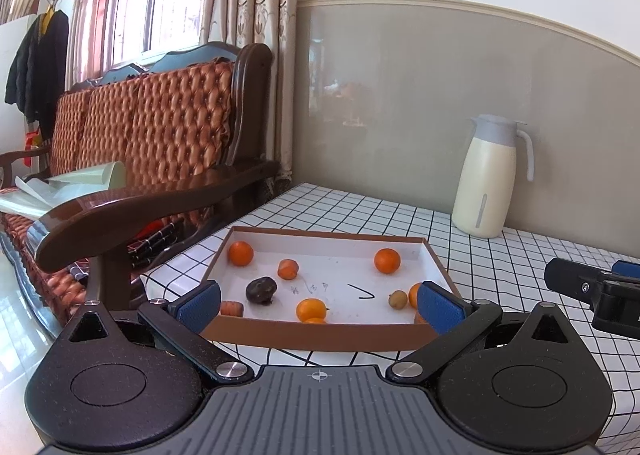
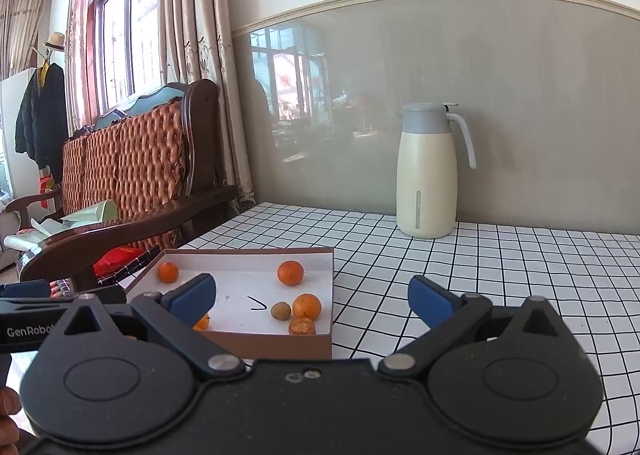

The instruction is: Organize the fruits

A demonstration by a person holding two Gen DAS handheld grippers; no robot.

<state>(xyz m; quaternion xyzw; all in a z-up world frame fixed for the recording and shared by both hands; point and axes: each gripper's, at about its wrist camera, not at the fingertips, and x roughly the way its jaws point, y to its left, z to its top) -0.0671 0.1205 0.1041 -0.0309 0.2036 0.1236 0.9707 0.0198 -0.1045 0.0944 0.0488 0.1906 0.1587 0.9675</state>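
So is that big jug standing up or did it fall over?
Standing up. The cream thermal jug sits upright on the checked tablecloth by the wall, its grey lid on top and its handle at the side.

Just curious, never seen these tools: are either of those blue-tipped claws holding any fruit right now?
No. The left gripper and right gripper are both open and empty; the fruit lies loose in the tray.

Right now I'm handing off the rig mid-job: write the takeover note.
Left tool: open, empty, facing the tray's near wall.
Right tool: open, empty, at the tray's right side.
Tray: holds loose oranges, one at back right, a dark fruit and a small tan one.
Thermos stands by the wall.
Done: no sorting visible.
Left: group the fruit.
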